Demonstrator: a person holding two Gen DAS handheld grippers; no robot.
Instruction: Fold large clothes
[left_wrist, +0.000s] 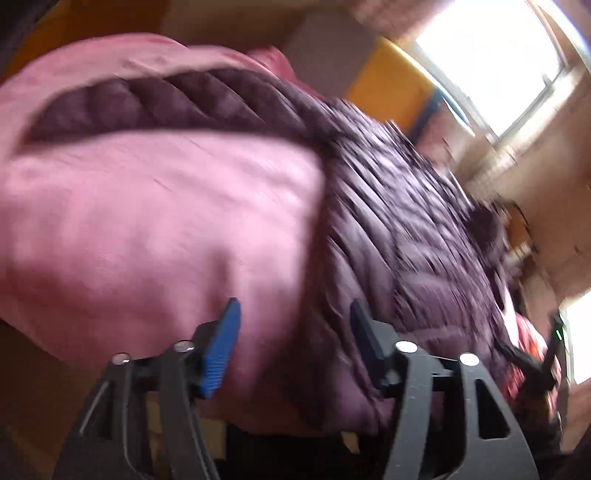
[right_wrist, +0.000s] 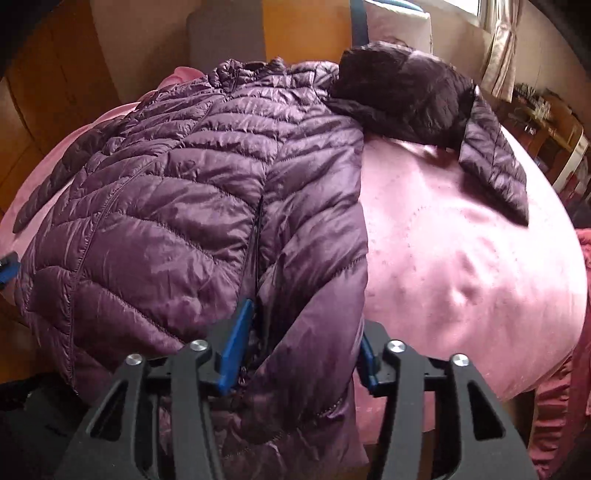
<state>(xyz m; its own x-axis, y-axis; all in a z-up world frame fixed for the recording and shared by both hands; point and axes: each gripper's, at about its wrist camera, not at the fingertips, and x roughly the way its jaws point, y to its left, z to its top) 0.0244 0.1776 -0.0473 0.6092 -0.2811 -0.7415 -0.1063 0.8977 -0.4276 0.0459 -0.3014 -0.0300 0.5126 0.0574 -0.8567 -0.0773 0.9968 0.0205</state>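
Left wrist view, heavily motion-blurred: the left gripper (left_wrist: 295, 343) has its jaws spread wide, nothing between the blue pads (left_wrist: 221, 350); the gap looks onto the pink bedspread (left_wrist: 155, 221) and the near edge of the purple quilted jacket (left_wrist: 406, 229). Jacket runs from the upper left of the frame, where one sleeve (left_wrist: 147, 99) lies as a dark band across the pink cloth, down toward the right. Bright window (left_wrist: 495, 62) at upper right; yellow panel (left_wrist: 391, 81) beside it. At the far right edge the other gripper's black frame is dimly visible, too blurred to read. Right wrist view, sharp: the jacket (right_wrist: 184, 206) lies front-up on the pink bedspread (right_wrist: 461, 251), collar away from the camera, zipper (right_wrist: 258, 229) running down the middle toward the camera. Its hem hangs over the near edge of the bed. One sleeve stretches out flat to the left (right_wrist: 55, 177); the other (right_wrist: 491, 158) lies bent across the top right, with the dark hood (right_wrist: 399, 85) bunched near the collar. The right gripper (right_wrist: 301, 343) is at the hem, jaws wide apart and straddling the front panel to the right of the zipper; whether the pads press the cloth cannot be told. Curtain (right_wrist: 498, 62) and cluttered shelves (right_wrist: 546, 122) at upper right.
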